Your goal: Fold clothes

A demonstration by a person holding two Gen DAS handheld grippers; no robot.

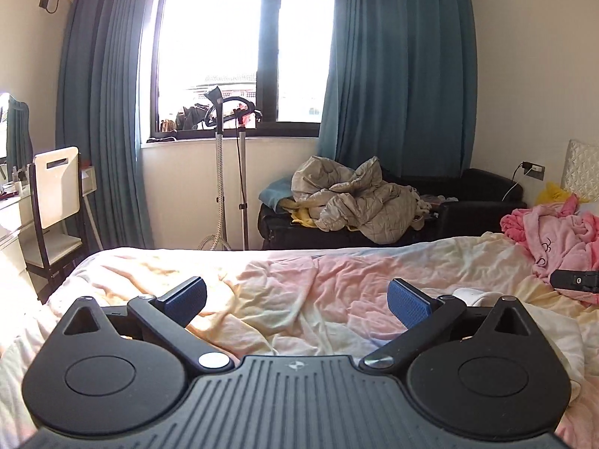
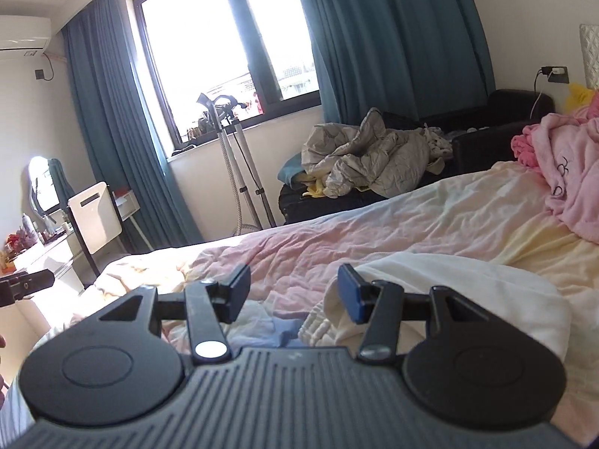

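My left gripper (image 1: 297,292) hovers open over the rumpled pastel bed sheet (image 1: 299,262), its blue pads wide apart with nothing between them. My right gripper (image 2: 294,280) is also open, about half as wide, and holds nothing. A cream white garment (image 2: 460,292) lies bunched on the bed just under and to the right of its right finger; a corner of it (image 1: 470,295) shows in the left wrist view. A pink fleece garment (image 2: 572,172) lies crumpled at the far right of the bed, also in the left wrist view (image 1: 554,239).
Beyond the bed a black sofa (image 1: 479,191) carries a heap of grey quilted fabric (image 1: 359,202). A garment steamer stand (image 1: 221,172) is under the window between blue curtains. A chair (image 1: 56,194) and a cluttered desk (image 2: 45,247) are at the left.
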